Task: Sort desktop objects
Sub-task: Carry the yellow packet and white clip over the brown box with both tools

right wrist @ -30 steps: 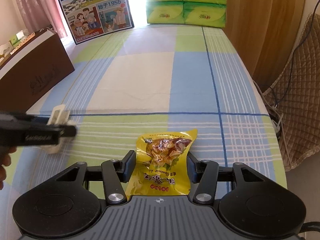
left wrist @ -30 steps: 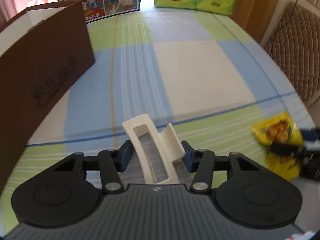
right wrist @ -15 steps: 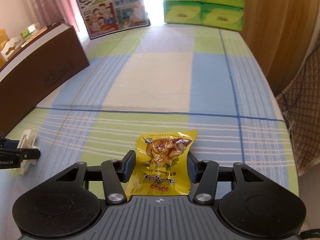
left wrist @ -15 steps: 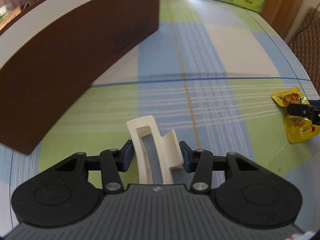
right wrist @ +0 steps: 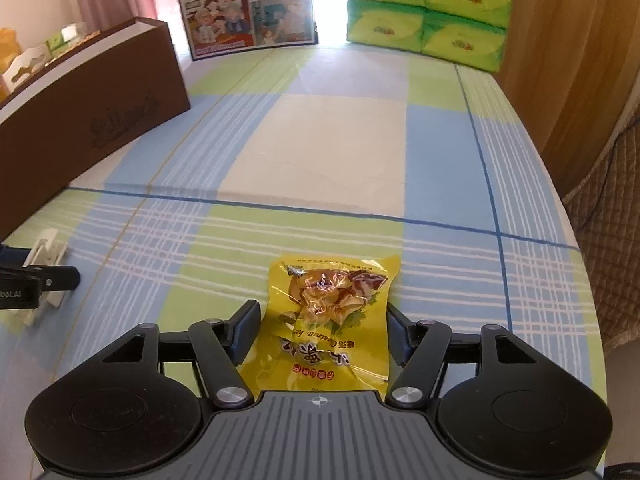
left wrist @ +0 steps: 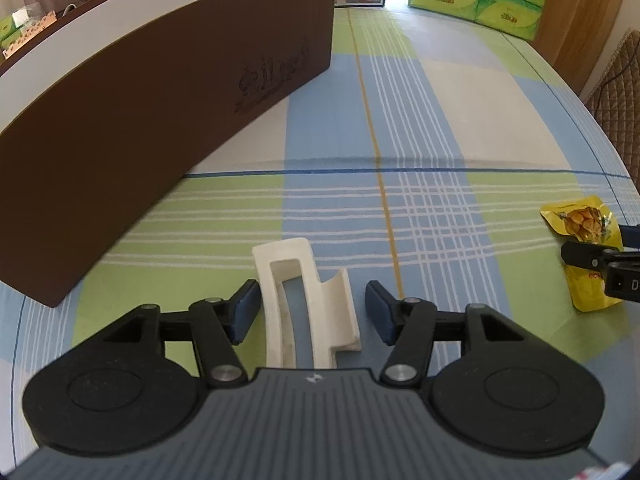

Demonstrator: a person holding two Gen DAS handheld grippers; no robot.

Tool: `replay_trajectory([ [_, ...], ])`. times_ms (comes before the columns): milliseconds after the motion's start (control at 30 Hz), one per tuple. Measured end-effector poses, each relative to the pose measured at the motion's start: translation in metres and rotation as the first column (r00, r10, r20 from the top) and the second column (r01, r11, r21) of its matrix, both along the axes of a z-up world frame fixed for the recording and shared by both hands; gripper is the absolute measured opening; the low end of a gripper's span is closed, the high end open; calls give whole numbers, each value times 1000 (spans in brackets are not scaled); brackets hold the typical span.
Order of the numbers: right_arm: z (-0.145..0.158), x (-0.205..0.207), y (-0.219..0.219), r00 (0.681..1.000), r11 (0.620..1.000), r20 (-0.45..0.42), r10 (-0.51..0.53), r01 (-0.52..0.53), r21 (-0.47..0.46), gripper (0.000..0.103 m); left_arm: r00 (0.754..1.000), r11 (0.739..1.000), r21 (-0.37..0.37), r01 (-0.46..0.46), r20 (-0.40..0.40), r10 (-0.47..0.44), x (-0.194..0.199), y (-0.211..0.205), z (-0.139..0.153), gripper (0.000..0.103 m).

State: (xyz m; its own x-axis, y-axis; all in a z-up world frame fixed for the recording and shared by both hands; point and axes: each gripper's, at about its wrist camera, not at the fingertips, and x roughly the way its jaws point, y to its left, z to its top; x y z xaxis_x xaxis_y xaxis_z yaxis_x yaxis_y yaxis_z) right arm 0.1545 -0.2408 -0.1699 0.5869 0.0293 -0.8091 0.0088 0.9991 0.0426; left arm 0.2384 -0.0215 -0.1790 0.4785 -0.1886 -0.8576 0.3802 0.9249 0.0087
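White plastic clip (left wrist: 306, 300) and yellow foil snack packet (right wrist: 332, 320) lie on our checked cloth between the opening left gripper (left wrist: 312, 308) and right gripper (right wrist: 320, 330), seemingly unpinched, so lifting now leaves both behind.

Brown box (left wrist: 132, 120) walls off my left side, long face angled toward far centre; no pass there except over it. Wide bare checked tablecloth (right wrist: 320, 140) ahead, free for both hands. Far end blocked by poster board (right wrist: 246, 4) and stacked green tissue packs (right wrist: 424, 12). Right edge of table drops to quilted chair (right wrist: 612, 200) and wooden panel (right wrist: 568, 60). White clip (left wrist: 304, 300) and yellow snack bag (right wrist: 332, 312) lie near, well apart, open cloth between.
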Motion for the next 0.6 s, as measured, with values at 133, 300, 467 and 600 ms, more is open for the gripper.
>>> replay_trajectory([
  [133,7,-8,7,999,999,29,32,-32,-14,49,1000,1000,-15,18,4,-18,-5,6,1,41],
  [300,16,-14,14,998,999,46,41,-41,1,45,1000,999,-37,11,-15,-11,-10,14,3,39],
  [467,24,-19,23,997,998,57,59,-60,20,44,1000,999,-46,-6,-23,5,-19,25,7,38],
  [600,30,-23,33,994,995,64,87,-90,37,44,1000,998,-56,-17,-19,16,-25,35,13,37],
])
